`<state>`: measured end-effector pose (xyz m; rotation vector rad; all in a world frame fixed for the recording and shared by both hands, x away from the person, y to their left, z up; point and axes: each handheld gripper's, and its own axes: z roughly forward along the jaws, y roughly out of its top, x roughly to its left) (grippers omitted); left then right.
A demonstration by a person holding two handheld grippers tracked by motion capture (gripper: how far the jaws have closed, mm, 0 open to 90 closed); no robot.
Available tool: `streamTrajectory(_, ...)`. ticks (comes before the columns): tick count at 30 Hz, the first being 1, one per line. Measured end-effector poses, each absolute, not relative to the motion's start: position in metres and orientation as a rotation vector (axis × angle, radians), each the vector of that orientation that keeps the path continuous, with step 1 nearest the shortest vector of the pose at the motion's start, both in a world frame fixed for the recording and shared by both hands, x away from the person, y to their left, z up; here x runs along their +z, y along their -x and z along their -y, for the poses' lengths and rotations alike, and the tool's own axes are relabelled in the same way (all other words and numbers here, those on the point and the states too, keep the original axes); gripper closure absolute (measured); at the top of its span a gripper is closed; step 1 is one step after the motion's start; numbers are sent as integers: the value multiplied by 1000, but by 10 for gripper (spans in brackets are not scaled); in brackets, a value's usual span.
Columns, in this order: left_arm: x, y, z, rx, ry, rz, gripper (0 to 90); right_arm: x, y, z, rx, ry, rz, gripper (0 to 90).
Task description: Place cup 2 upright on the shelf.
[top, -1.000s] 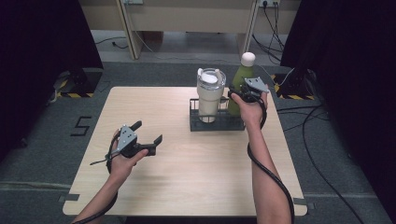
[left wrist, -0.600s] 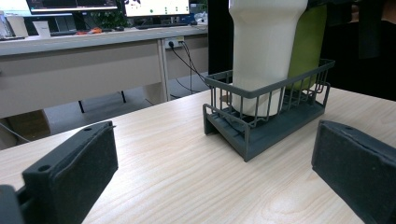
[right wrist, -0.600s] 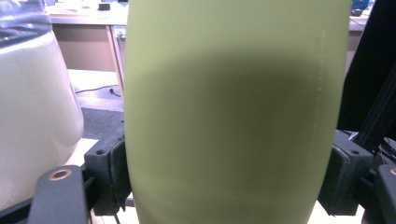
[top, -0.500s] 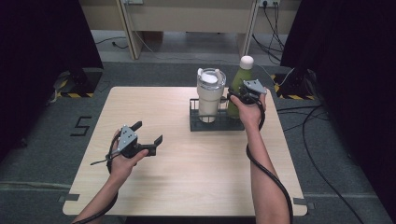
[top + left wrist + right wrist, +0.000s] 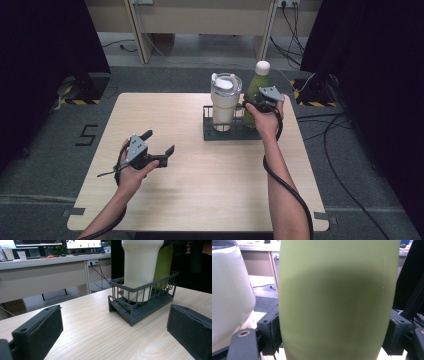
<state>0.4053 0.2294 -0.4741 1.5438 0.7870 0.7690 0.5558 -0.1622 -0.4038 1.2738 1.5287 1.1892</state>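
A green bottle [image 5: 259, 85] with a white cap stands upright at the right end of a dark wire rack [image 5: 226, 134], beside a cream tumbler [image 5: 224, 102] with a lid. My right gripper [image 5: 256, 106] is shut on the bottle's body; in the right gripper view its pads [image 5: 272, 332] press on both sides of the green bottle [image 5: 337, 302]. Whether the bottle rests on the rack's floor I cannot tell. My left gripper [image 5: 159, 142] is held open above the table at the front left, nothing between its jaws. In the left gripper view it [image 5: 112, 335] faces the rack [image 5: 140, 312].
The light wooden table [image 5: 200, 200] has free room in front of and left of the rack. Its right edge lies close behind my right hand. Cables run over the floor at the right, and desks stand beyond the table's far edge.
The green bottle and my right gripper have shifted only slightly, a touch downward at the rack. My left gripper has stayed where it was.
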Motion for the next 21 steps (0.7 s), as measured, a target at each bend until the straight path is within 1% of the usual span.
streamTrajectory(21,-474,-405,-229,769,-1546,-784,0,-406,-552,161,1196,-1256,-1536,202)
